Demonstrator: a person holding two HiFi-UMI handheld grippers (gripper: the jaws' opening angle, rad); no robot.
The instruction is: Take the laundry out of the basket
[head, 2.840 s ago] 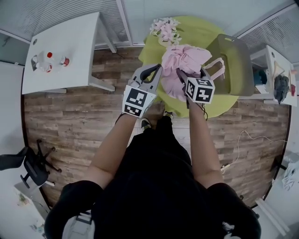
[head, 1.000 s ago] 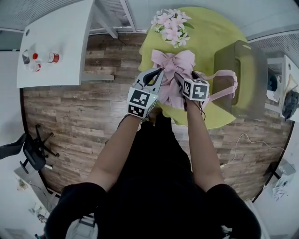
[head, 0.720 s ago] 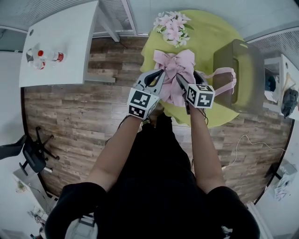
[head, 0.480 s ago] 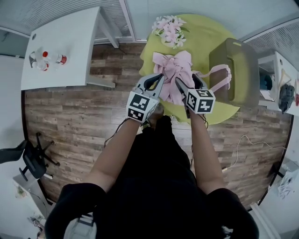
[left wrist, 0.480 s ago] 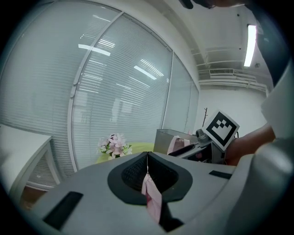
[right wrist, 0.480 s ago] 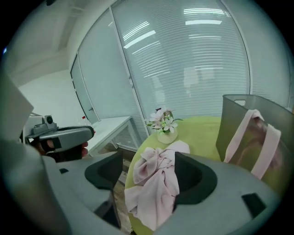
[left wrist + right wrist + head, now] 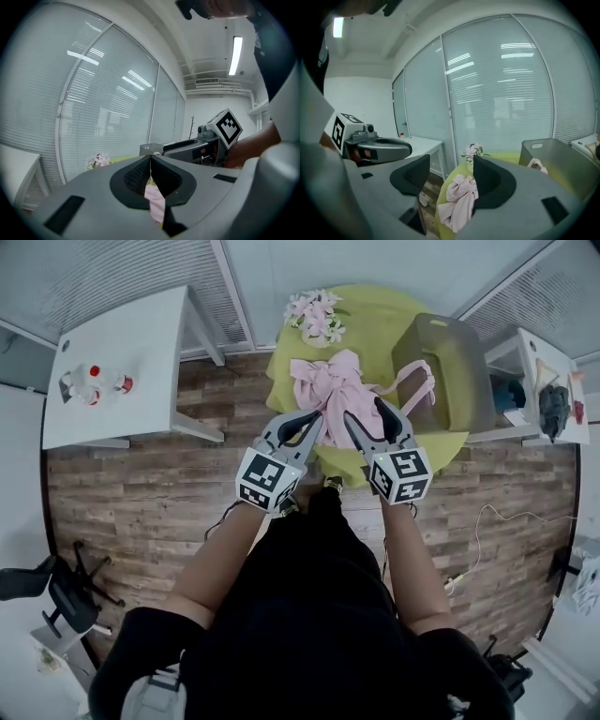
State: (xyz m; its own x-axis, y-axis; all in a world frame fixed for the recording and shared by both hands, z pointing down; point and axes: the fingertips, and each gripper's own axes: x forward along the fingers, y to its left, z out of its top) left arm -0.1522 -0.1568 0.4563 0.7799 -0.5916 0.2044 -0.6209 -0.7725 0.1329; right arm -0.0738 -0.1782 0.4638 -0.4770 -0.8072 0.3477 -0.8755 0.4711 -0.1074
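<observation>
My left gripper is pinched shut on nothing and my right gripper stands partly open, its jaws just closing a little with nothing between them — the pink cloth lies on the green table below and ahead of both, near the basket.

the left arm and right arm stretch forward side by side. the left gripper has its jaws pressed together. the right gripper has its jaws apart, just been closing, nothing gripped between them.
</observation>
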